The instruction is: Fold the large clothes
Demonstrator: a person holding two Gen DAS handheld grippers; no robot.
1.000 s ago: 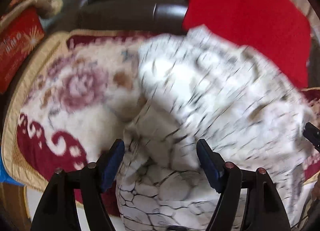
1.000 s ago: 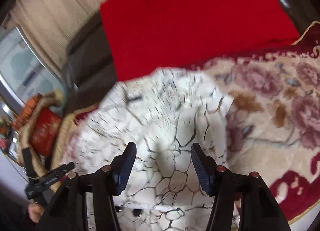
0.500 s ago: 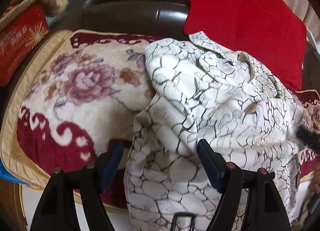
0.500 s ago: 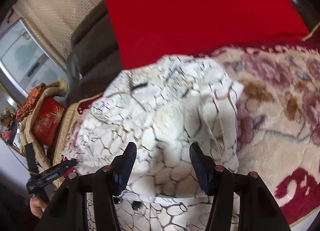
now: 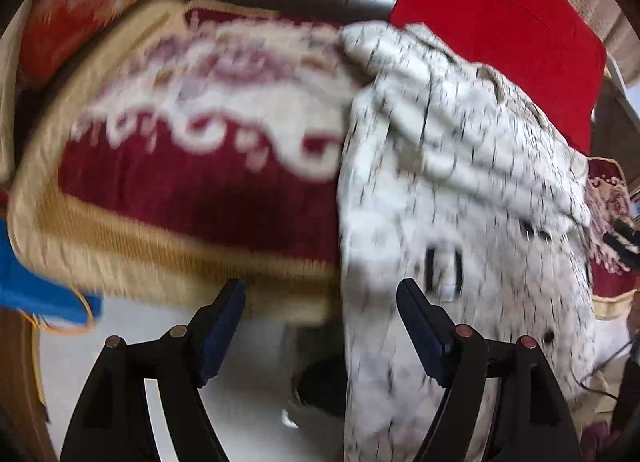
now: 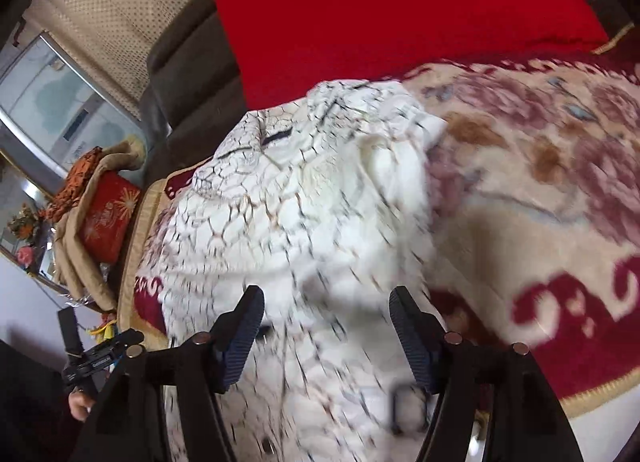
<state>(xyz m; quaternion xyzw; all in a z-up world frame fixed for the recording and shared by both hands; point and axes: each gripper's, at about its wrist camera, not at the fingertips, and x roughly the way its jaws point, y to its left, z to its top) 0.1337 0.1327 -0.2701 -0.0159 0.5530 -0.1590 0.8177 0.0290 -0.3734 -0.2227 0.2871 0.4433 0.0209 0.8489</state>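
White crackle-print garment (image 5: pixel 460 189) lies bunched in a heap on the floral sofa cover (image 5: pixel 192 181), its near part draping over the front edge toward the floor; red cushion (image 5: pixel 500 37) behind it at the far side. Both views are smeared, so fine detail of hems and sleeves cannot be read. Left gripper (image 5: pixel 320 326): jaws wide apart, nothing between the pads, the garment's left edge just beside its right finger. Right gripper (image 6: pixel 326 336): jaws opening, cloth lies in the gap beneath them but the pads do not press on it. The left gripper also shows at the low left of the right wrist view, off the garment. Judgement: step in hand is re-gripping to spread the heap flat before any fold. To do it well, look for a true edge or corner, not a mid-panel bulge; pinch one layer only; take matching points left and right so the cloth comes up level. Lift clear of the cover, since the plush pile may drag. Risk: the hanging part may pull the whole piece off the near edge once loosened.
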